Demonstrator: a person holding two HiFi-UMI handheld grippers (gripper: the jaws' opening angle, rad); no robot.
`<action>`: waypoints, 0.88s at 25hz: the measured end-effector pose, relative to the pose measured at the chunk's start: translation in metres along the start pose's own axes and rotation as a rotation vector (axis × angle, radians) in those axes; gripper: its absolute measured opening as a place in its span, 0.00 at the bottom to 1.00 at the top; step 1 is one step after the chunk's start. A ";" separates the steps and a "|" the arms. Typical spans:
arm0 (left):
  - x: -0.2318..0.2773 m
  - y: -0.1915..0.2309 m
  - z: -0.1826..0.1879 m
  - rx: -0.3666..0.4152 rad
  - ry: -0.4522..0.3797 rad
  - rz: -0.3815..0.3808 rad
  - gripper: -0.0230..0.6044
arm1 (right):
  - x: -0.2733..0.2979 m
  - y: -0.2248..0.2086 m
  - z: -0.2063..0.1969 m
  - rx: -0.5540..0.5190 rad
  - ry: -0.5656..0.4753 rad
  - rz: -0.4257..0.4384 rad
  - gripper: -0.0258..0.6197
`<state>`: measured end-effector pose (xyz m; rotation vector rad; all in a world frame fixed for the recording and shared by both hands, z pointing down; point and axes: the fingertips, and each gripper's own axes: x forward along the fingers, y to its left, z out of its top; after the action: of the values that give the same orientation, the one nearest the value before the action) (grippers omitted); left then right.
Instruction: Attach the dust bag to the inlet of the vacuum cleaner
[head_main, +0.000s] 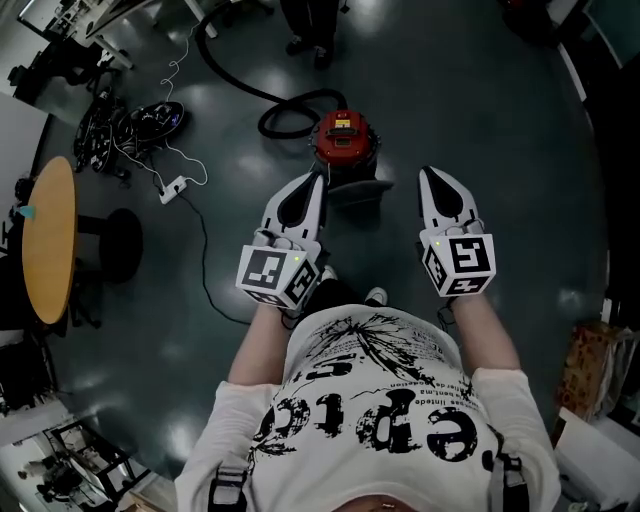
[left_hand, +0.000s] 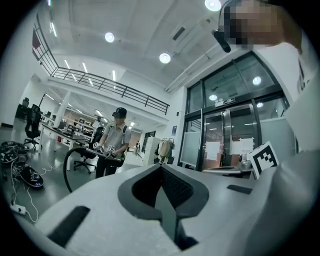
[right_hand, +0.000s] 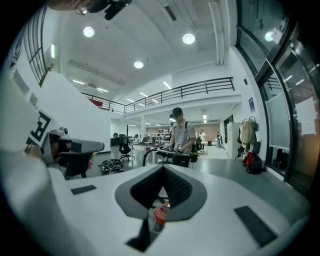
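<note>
Both grippers are held up level in front of the person's chest, side by side and well apart. Neither holds anything. The left gripper (head_main: 312, 182) has its jaws pressed together at the tip, and its own view shows nothing between them. The right gripper (head_main: 430, 175) is likewise closed tip to tip, though a small gap lower down between its jaws gives a glimpse of the red vacuum cleaner (right_hand: 160, 215) far below. That vacuum cleaner (head_main: 342, 138) stands on the dark floor (head_main: 480, 120) just ahead of the person's feet, nearer the left gripper's line than the right's. Its black hose (head_main: 285, 112) loops away behind it. A dark shape lies against its near side – whether that is the dust bag I cannot tell. Off to the left are a round wooden desk (head_main: 48, 240) and a white power strip (head_main: 172, 188) on the floor. Both gripper views show another person (left_hand: 114, 142) standing across the hall.
</note>
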<state>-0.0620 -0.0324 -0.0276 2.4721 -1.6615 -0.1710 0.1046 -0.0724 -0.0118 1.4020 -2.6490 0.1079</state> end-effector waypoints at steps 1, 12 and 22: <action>-0.006 -0.004 0.002 0.005 -0.005 0.002 0.04 | -0.006 0.006 0.001 -0.010 -0.002 0.011 0.04; -0.025 -0.028 0.007 0.036 -0.017 0.002 0.04 | -0.034 0.027 0.002 0.031 -0.033 0.069 0.04; -0.021 -0.030 0.001 0.030 -0.011 0.018 0.04 | -0.034 0.022 -0.006 0.030 -0.024 0.064 0.04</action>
<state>-0.0427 -0.0022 -0.0342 2.4813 -1.7027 -0.1587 0.1055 -0.0317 -0.0115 1.3363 -2.7230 0.1385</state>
